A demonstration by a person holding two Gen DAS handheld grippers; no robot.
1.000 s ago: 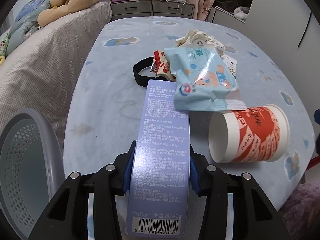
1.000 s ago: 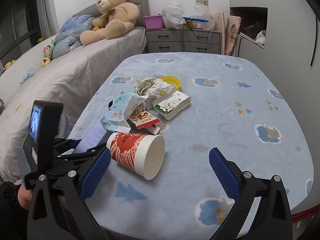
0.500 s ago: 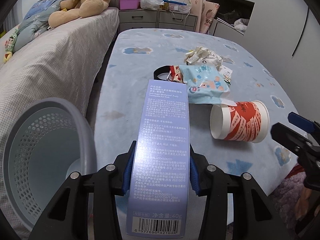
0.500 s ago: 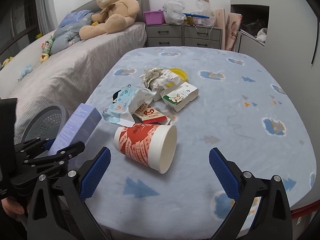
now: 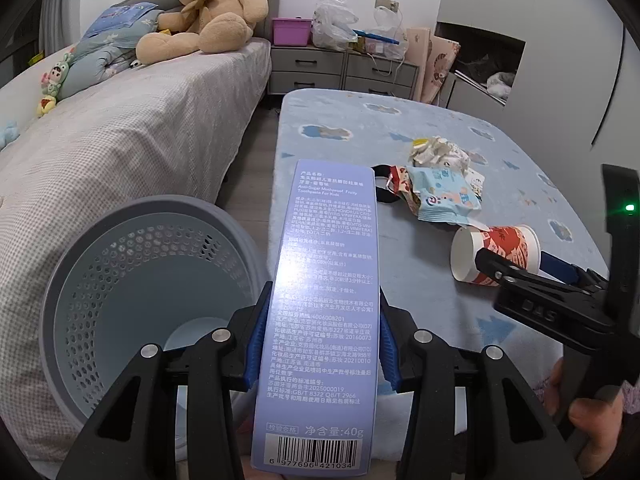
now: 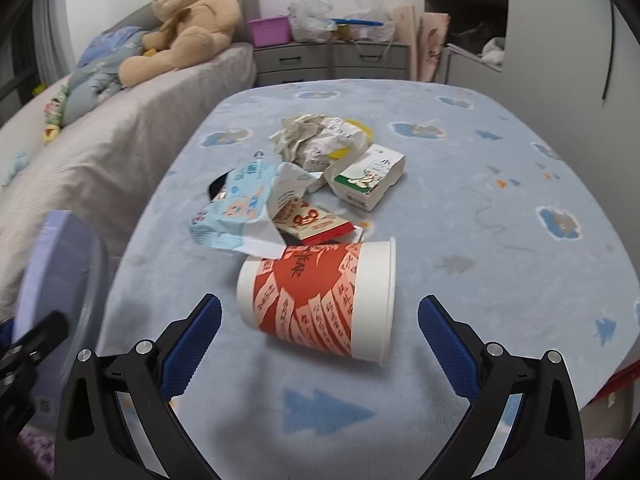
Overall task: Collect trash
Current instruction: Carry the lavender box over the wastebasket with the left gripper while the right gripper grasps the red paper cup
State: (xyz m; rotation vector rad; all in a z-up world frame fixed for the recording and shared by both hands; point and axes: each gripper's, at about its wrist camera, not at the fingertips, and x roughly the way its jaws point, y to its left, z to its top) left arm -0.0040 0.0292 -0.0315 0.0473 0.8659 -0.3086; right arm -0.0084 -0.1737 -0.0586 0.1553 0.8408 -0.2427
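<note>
While the left gripper (image 5: 320, 344) clamps the toothpaste box (image 5: 324, 312) lengthwise along its fingers, the bin (image 5: 120, 300) gapes just left, seemingly below. The right gripper (image 6: 320, 344), wide open and empty, faces the sideways cup (image 6: 320, 300).

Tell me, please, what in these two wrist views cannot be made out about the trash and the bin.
- Toothpaste box, left wrist view: its far side is hidden; in the right wrist view it is blurred at the left edge.
- Bin, left wrist view: the box and the left gripper cover part of its floor.
- Paper cup, right wrist view: its inside faces away.
- Black item, right wrist view: mostly under the blue wrapper.
</note>
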